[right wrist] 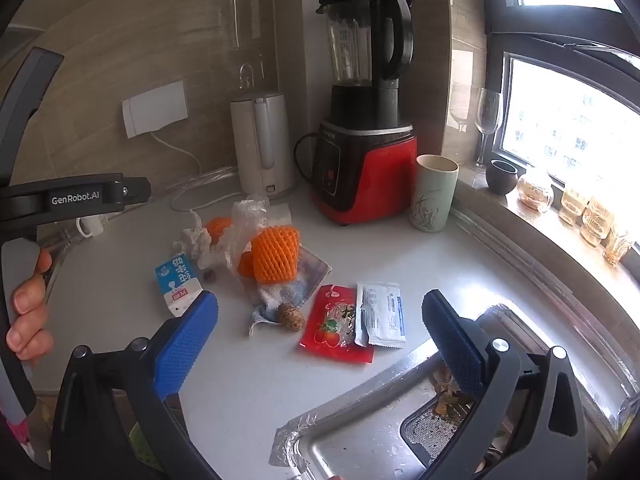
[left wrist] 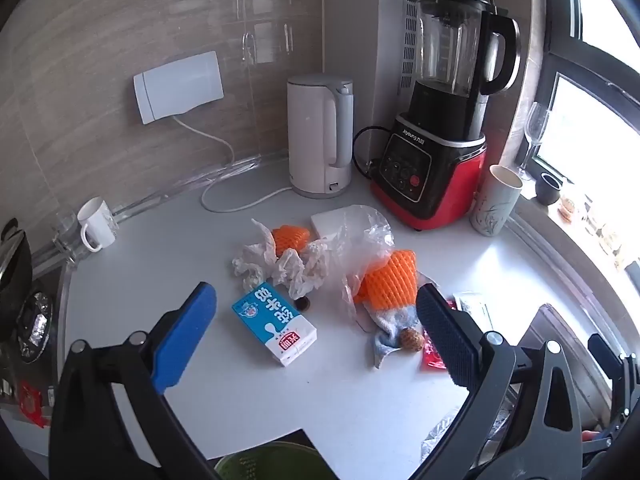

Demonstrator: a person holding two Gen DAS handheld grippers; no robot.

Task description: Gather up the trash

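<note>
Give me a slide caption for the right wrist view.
Open right gripper above a white counter strewn with trash: milk carton, orange foam nets, red snack wrapper.

Open worktop (left wrist: 248, 396) along near edge, clear for approach. Centre blocked by litter cluster: milk carton (left wrist: 274, 328), crumpled tissues (left wrist: 276, 264), orange foam nets (left wrist: 390, 280), red wrapper (right wrist: 336, 326), white sachet (right wrist: 382, 314). Back edge occupied by kettle (left wrist: 318, 136), blender (left wrist: 436, 128), tall cup (left wrist: 494, 206). Back left corner taken by white mug (left wrist: 96, 222). Sink (right wrist: 400, 420) at near right corner.
</note>
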